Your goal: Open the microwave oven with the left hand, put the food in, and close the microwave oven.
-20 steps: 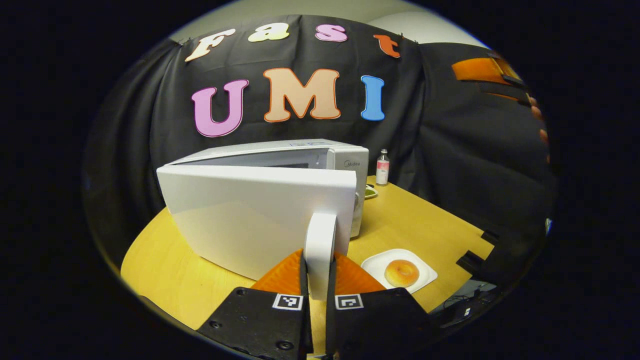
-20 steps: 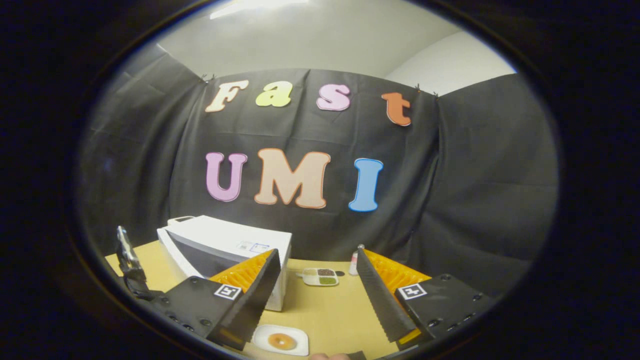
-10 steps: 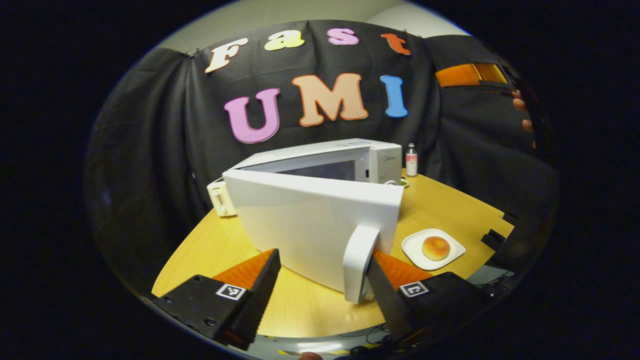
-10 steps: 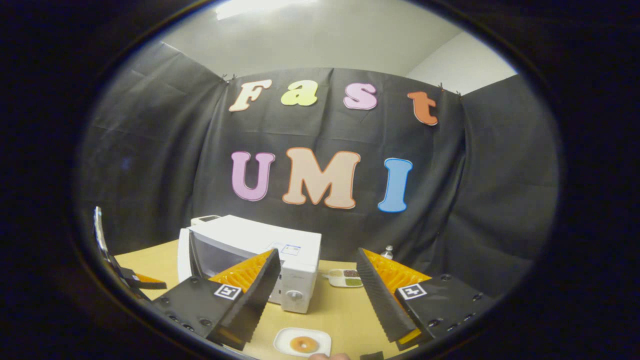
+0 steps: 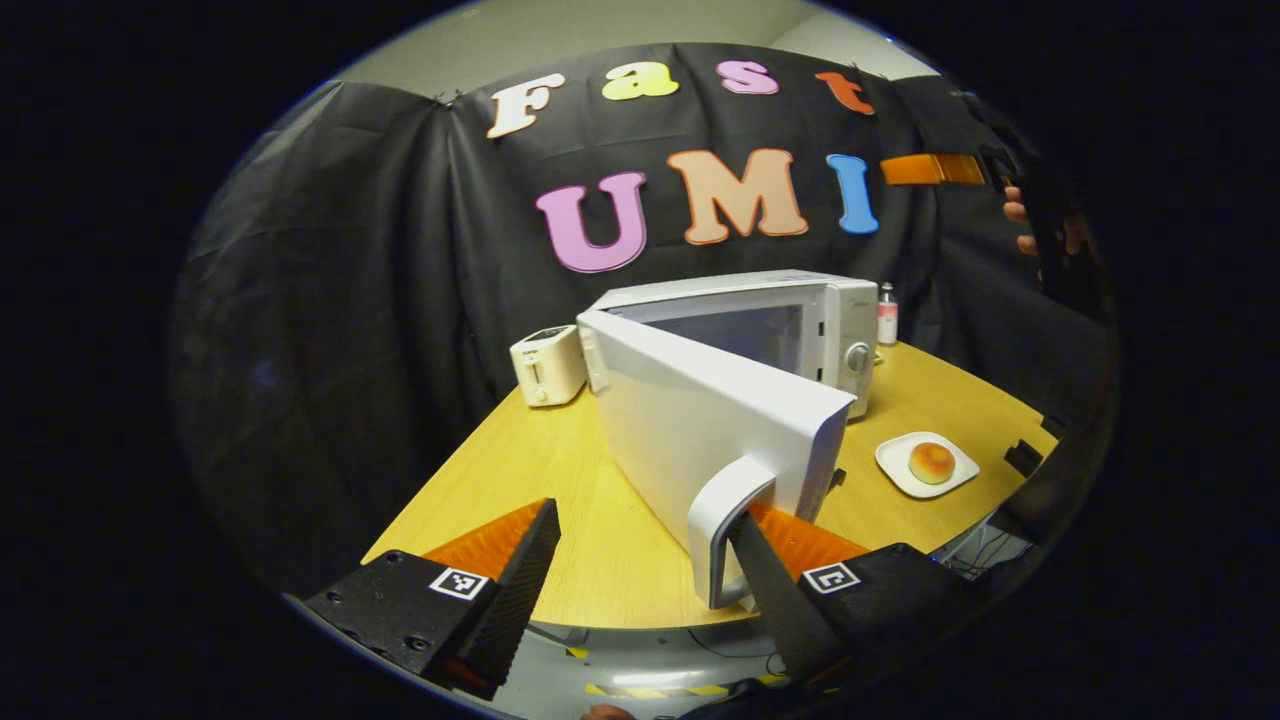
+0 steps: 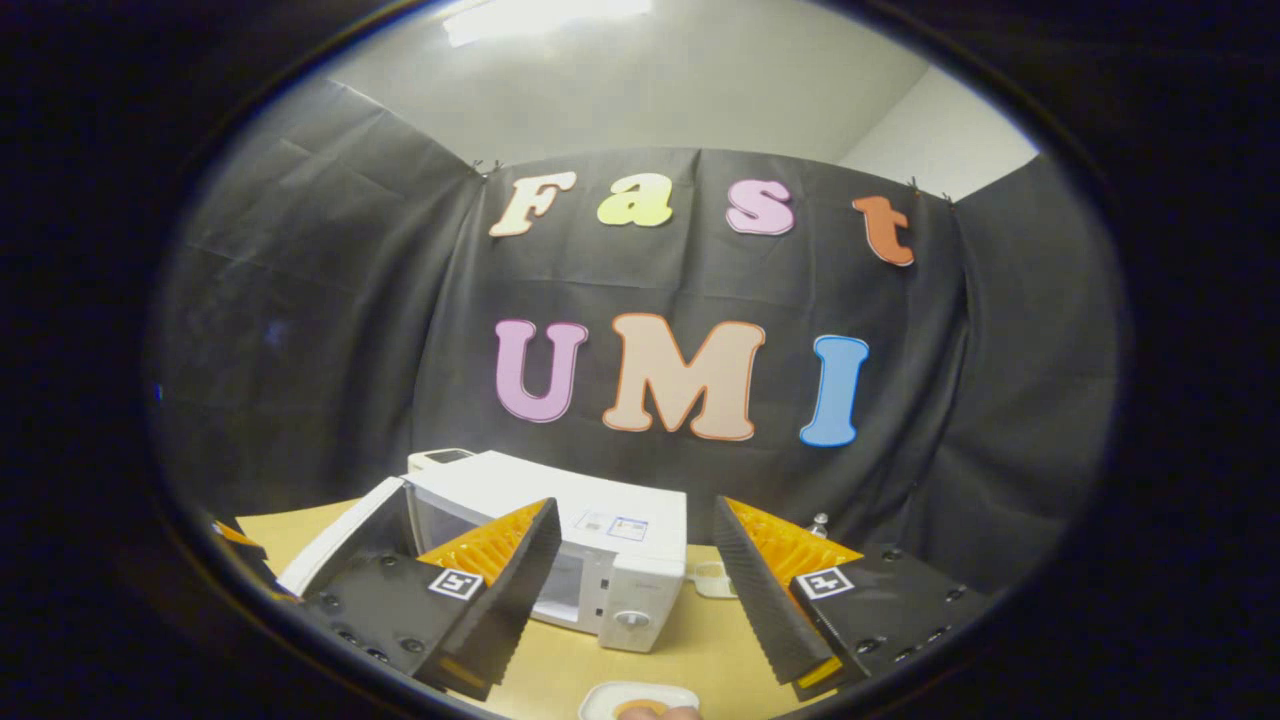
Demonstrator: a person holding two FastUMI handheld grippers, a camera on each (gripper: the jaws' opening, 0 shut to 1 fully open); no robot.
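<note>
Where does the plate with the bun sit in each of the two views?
Left gripper view: the plate with the bun lies right of centre on the table, right of the open microwave door.
Right gripper view: the plate is at the bottom edge, cut off, in front of the microwave.
Shared landmark: the microwave.

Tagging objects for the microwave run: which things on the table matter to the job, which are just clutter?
Part of the job:
- microwave, door swung open, handle by the open left gripper
- bun on the white plate
- right gripper, open, empty

Just lying about:
- toaster
- small bottle
- small dish behind the microwave
</note>
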